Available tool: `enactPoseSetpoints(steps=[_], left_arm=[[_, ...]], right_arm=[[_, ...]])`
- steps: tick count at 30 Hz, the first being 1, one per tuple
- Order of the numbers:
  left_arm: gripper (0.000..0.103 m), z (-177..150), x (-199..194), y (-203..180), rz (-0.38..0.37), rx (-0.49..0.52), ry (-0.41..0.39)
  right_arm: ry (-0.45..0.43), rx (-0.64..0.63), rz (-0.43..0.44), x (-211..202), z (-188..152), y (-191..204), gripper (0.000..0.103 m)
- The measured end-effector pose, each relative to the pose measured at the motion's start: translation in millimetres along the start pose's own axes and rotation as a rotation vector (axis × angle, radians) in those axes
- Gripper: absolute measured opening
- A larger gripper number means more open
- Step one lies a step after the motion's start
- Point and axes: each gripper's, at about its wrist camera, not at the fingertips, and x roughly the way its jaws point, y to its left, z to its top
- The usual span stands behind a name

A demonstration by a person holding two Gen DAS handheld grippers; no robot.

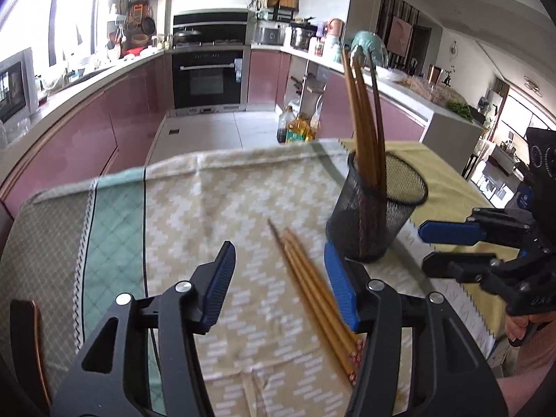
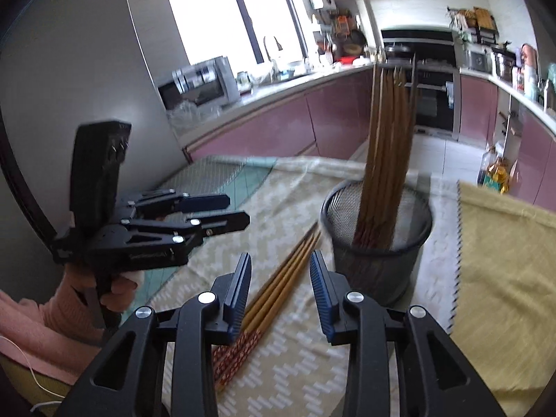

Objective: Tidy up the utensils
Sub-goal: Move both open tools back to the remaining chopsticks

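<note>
Loose chopsticks (image 2: 278, 285) flat on the cloth (image 1: 208, 208), just beside the mesh cup (image 1: 375, 208), tips toward it; more chopsticks upright inside the cup. Right gripper (image 2: 280, 293) spread wide over the loose bundle, nothing held. Left gripper (image 1: 279, 283) likewise gaping, empty, near the cup. Likely light, stiff, smooth, prone to rolling and slipping apart; best pinched mid-length across the whole bundle, not at the patterned ends

Mesh holder (image 1: 377, 208); seemingly wooden chopsticks (image 1: 316, 285).
</note>
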Motion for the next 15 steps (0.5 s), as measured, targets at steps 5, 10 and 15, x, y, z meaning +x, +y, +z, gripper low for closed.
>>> enactPoseSetpoints(steps=[5,10,15], left_arm=[[0.053,-25.0,10.3,1.3,0.019,-0.007,0.062],[0.053,-41.7,15.9,2.5,0.023,-0.012,0.094],[0.053,-51.0,19.6,-1.4,0.018,-0.009,0.116]], right_arm=[[0.100,0.046,-0.027,36.2,-22.6,-1.6,0.033],[0.131,0.054,-0.041,50.5,-30.4,3.5,0.033],[0.141,0.044,-0.069,54.3,-35.0,10.0,0.033]])
